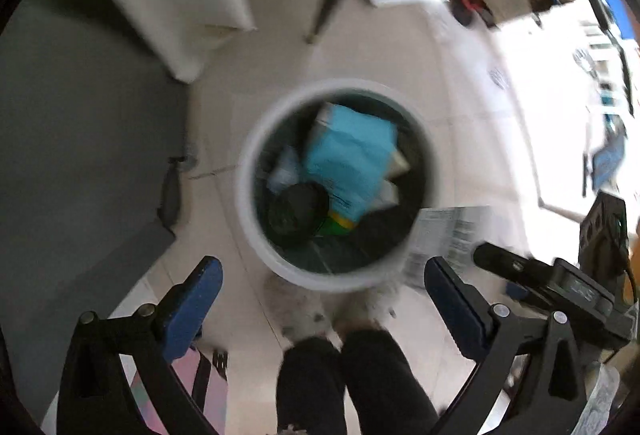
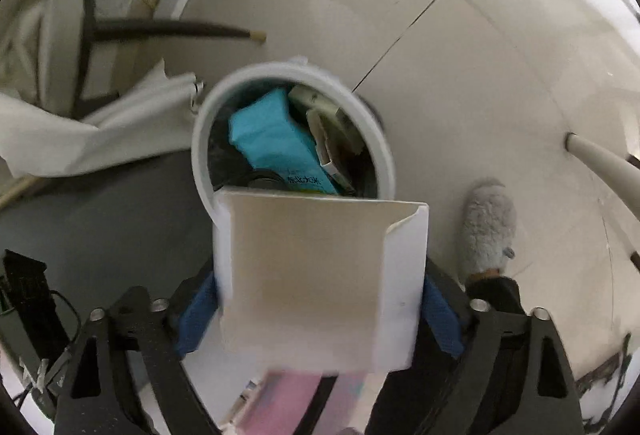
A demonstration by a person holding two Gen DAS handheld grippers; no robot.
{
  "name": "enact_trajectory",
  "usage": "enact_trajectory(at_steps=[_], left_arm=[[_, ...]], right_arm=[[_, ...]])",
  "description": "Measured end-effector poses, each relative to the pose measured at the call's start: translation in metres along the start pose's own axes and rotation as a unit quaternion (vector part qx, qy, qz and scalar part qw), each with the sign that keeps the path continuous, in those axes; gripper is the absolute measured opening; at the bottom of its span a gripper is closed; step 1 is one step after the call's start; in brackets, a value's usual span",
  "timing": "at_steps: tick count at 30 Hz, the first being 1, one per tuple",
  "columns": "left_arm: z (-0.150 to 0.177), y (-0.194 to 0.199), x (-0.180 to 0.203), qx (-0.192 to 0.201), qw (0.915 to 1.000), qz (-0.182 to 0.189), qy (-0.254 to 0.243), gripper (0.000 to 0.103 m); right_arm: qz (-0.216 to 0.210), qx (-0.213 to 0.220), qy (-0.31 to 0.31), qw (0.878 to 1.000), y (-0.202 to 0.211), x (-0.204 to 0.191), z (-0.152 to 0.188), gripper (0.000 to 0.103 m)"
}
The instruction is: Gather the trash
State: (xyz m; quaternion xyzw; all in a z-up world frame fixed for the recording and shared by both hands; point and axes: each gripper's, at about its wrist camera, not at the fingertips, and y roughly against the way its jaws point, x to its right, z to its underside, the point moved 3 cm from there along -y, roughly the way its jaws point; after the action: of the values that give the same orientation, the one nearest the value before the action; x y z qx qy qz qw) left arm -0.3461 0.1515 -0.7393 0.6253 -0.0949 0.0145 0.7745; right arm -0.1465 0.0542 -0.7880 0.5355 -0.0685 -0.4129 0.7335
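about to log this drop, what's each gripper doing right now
Left gripper: open, nothing between the fingers, above the trash bin.
Right gripper: a white box sits between the wide fingers; whether they grip it cannot be told.

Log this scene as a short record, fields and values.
bin: white-rimmed round bin on tiled floor
contents: blue packet, black round lid
left claw: open, empty, above the bin
right claw: jaws wide, white box between them over bin rim; contact unclear
person: fluffy slipper beside the bin
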Motion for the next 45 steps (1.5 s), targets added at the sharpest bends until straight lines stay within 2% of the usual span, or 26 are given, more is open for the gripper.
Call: enact_trajectory(at_steps=[2, 5, 8, 11, 14, 17, 24, 29, 32, 35, 37, 45], left_arm=[[0.002, 0.004, -0.016, 0.018, 0.9990, -0.035, 0.019, 0.103], [0.011, 0.017, -0.029, 0.039, 0.9968, -0.058, 0.038, 0.103], [0.019, 0.037, -0.031, 0.057, 0.9945, -0.077, 0.042, 0.103], [0.026, 0.055, -0.024, 0.069, 0.9927, -0.095, 0.029, 0.103], [0.041, 0.083, -0.011, 0.080, 0.9908, -0.108, 0.015, 0.103], [0.056, 0.111, 0.000, 0.085, 0.9904, -0.108, 0.011, 0.103], [0.108, 0.206, 0.034, 0.093, 0.9912, -0.094, 0.010, 0.103], [0.146, 0.286, 0.057, 0.107, 0.9912, -0.078, 0.004, 0.103], [0.167, 0.341, 0.073, 0.129, 0.9895, -0.065, -0.010, 0.103], [0.185, 0.387, 0.087, 0.152, 0.9871, -0.048, -0.022, 0.103], [0.198, 0.418, 0.094, 0.162, 0.9862, -0.023, -0.022, 0.103], [0.244, 0.507, 0.114, 0.213, 0.9761, 0.035, -0.024, 0.103]], right_arm=[[-0.003, -0.006, 0.009, 1.000, -0.012, -0.005, -0.001, 0.103], [0.004, 0.002, 0.033, 0.999, -0.009, -0.013, 0.001, 0.103], [0.062, 0.032, 0.072, 0.995, 0.009, -0.023, 0.009, 0.103], [0.160, 0.083, 0.137, 0.974, 0.036, -0.041, 0.017, 0.103], [0.198, 0.105, 0.174, 0.959, 0.062, -0.057, 0.033, 0.103], [0.208, 0.113, 0.197, 0.951, 0.090, -0.071, 0.051, 0.103], [0.204, 0.128, 0.243, 0.940, 0.188, -0.112, 0.120, 0.103], [0.186, 0.134, 0.254, 0.940, 0.276, -0.131, 0.172, 0.103], [0.169, 0.132, 0.263, 0.941, 0.328, -0.143, 0.204, 0.103], [0.153, 0.144, 0.276, 0.938, 0.386, -0.154, 0.236, 0.103], [0.144, 0.152, 0.285, 0.936, 0.419, -0.160, 0.253, 0.103], [0.090, 0.168, 0.312, 0.931, 0.514, -0.180, 0.318, 0.103]])
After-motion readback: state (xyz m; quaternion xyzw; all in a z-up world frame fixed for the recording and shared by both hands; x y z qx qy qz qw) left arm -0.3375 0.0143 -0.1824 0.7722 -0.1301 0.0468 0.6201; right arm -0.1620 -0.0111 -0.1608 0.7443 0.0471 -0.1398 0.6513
